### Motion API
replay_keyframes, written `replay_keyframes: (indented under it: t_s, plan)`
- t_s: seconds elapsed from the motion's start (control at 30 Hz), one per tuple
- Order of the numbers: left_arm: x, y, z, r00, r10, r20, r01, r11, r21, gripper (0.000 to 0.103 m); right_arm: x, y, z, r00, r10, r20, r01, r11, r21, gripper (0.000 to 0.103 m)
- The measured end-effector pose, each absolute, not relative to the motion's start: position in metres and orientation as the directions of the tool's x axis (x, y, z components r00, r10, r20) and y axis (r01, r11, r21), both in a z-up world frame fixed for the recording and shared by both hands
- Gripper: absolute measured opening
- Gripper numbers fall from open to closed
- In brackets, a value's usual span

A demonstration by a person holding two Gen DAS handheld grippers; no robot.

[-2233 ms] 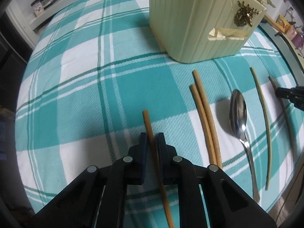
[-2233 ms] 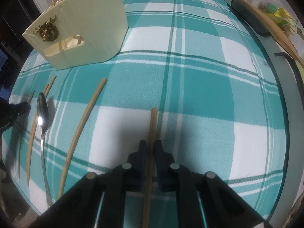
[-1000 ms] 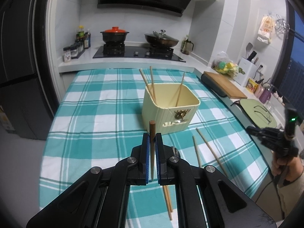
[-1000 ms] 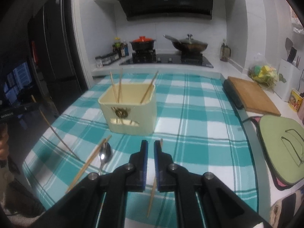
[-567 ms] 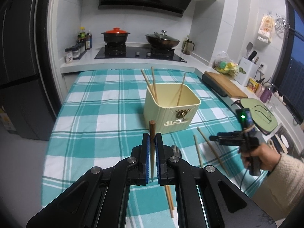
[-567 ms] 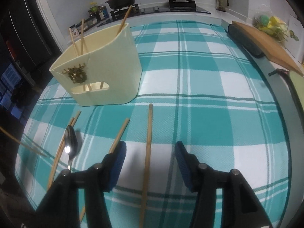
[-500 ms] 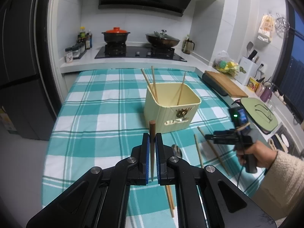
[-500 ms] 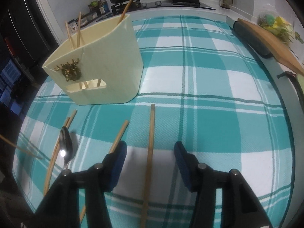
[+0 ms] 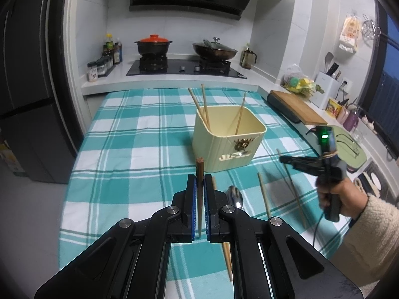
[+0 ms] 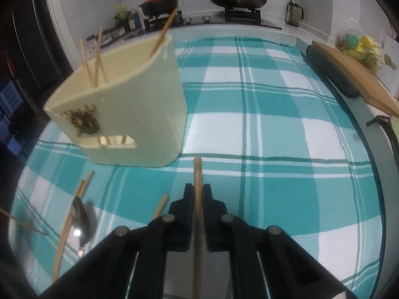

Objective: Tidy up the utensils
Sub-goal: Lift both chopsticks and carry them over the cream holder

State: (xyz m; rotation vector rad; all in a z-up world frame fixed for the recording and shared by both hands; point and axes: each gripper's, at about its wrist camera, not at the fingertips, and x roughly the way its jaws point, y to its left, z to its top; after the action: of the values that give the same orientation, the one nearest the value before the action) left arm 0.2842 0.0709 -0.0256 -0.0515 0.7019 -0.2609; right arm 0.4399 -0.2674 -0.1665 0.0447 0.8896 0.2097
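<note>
My left gripper is shut on a dark brown chopstick and holds it in the air above the checked tablecloth. Ahead stands the cream utensil bin with three chopsticks leaning inside. My right gripper is low over the cloth, shut on a light wooden chopstick whose tip points at the bin. In the left wrist view a hand holds that right gripper at the right. A metal spoon and several loose chopsticks lie left of it.
A wooden cutting board on a dark mat lies along the table's right edge. A stove with a red-lidded pot and a pan stands behind the table. A person's hand and cream sleeve are at the right.
The right gripper came down to the cloth, opened around the lone chopstick there and closed on it. The left gripper kept still with its chopstick.
</note>
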Motion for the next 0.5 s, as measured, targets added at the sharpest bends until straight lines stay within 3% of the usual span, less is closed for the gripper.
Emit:
replay_keyframes:
  t_s: [0.23, 0.5]
  plan:
    - [0.280, 0.071, -0.013, 0.751, -0.278, -0.599, 0.233, 0.960, -0.153, 0.004, 0.359, -0.283, -0.080, 0.754, 0.333, -0.566, -0.282, 0.943, 0.180, 0.007]
    - [0.276, 0.065, 0.006, 0.765, -0.311, -0.564, 0.259, 0.950, -0.173, 0.004, 0.305, -0.285, -0.022, 0.844, 0.359, -0.397, -0.319, 0.933, 0.165, 0.007]
